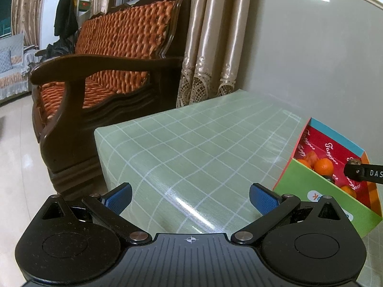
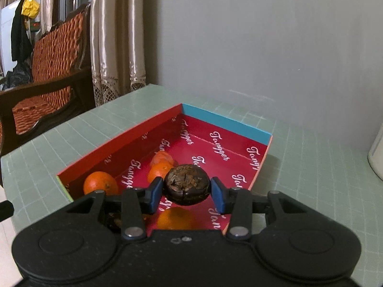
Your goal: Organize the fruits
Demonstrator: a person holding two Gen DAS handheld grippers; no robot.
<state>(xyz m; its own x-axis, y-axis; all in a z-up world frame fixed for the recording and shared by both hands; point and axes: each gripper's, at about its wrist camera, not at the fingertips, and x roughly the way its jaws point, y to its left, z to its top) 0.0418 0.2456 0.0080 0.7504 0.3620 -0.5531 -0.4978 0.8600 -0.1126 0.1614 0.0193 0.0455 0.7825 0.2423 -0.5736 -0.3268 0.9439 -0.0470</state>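
Note:
My right gripper [image 2: 186,190] is shut on a dark brown round fruit [image 2: 186,185] and holds it above a red cardboard box [image 2: 239,129] printed "Tangger". Several oranges lie in the box, one at its left [image 2: 100,183], one behind the left finger [image 2: 159,171], one below the held fruit [image 2: 176,218]. In the left wrist view the same box [image 1: 323,186] stands at the right on the green checked table [image 1: 191,143], with oranges [image 1: 323,166] inside and the right gripper's tip above it. My left gripper [image 1: 190,198] is open and empty over the table.
A wooden sofa with orange cushions [image 1: 107,71] stands left of the table. Curtains [image 1: 208,55] and a grey wall [image 2: 263,35] are behind it. A white object [image 2: 377,155] sits at the table's right edge.

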